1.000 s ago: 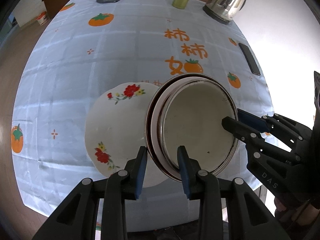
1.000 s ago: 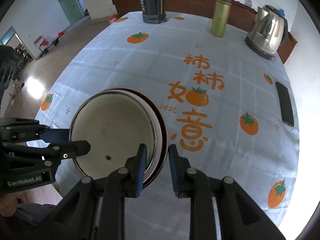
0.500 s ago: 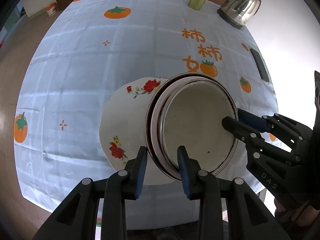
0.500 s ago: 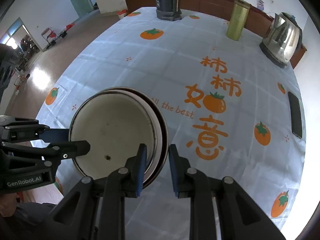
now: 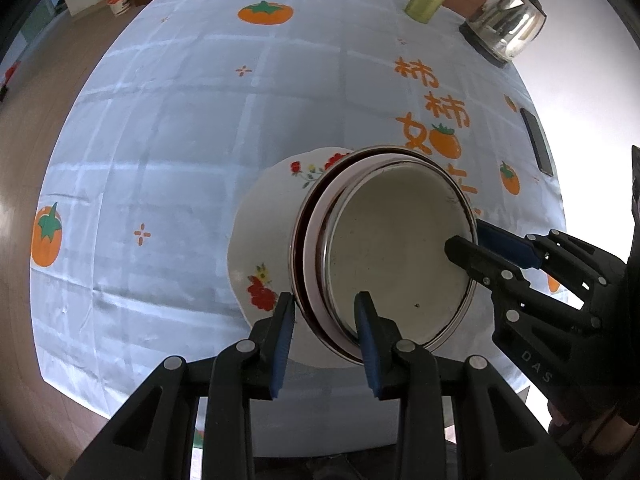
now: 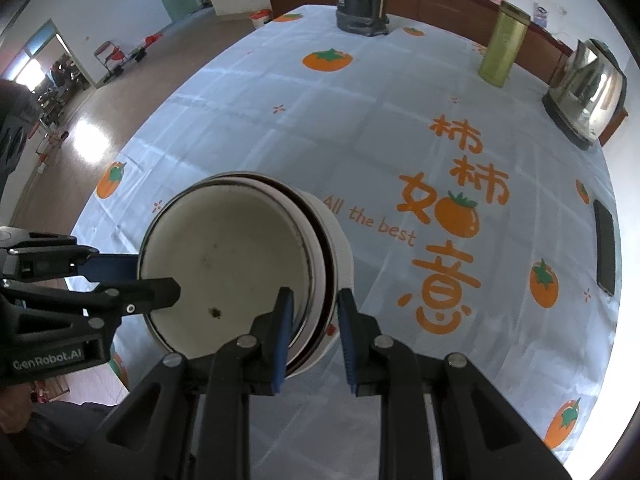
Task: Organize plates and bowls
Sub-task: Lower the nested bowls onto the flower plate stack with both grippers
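Observation:
A stack of nested bowls [image 5: 396, 248], cream inside with dark rims, is held above the table by both grippers. My left gripper [image 5: 325, 320] is shut on the stack's near-left rim. My right gripper [image 6: 314, 320] is shut on the opposite rim of the stack [image 6: 228, 264]; it shows at the right of the left wrist view [image 5: 472, 248]. A white plate with red flowers [image 5: 268, 236] lies on the tablecloth, partly under the stack. In the right wrist view only a sliver of that plate [image 6: 330, 330] shows below the bowls.
A pale blue tablecloth [image 5: 180, 140] with orange persimmon prints covers the table. At the far edge stand a dark jug [image 6: 362, 8], a green canister [image 6: 502, 46] and a steel kettle [image 6: 586, 88]. A black phone [image 6: 604, 252] lies at the right.
The held bowl stack has moved over the flowered plate, which now lies further under it. Both grippers keep their hold.

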The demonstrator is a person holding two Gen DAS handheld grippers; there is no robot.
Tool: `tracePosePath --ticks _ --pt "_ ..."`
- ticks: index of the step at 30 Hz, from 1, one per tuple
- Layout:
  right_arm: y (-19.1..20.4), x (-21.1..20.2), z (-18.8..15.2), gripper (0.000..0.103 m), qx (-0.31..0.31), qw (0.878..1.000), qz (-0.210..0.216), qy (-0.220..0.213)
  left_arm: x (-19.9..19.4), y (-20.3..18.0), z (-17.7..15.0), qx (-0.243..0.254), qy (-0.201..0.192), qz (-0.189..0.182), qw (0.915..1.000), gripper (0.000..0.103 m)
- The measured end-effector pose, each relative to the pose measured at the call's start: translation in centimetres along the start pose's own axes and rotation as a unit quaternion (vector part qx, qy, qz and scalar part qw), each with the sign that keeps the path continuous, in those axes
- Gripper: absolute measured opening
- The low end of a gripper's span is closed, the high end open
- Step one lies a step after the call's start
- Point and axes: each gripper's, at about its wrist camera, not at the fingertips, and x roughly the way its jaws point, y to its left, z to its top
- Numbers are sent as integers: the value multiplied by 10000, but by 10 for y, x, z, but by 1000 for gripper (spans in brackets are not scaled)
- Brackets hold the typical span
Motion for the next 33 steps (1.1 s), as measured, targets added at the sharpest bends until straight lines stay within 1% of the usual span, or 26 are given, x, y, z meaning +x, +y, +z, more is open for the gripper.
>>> tracePosePath --ticks 11,33 --pt "12 10 8 22 -136 9999 26 82 3 13 -1 -128 57 -17 9999 33" --pt "21 15 10 22 -200 9997 -25 160 12 21 -1 -212 178 -85 9996 33"
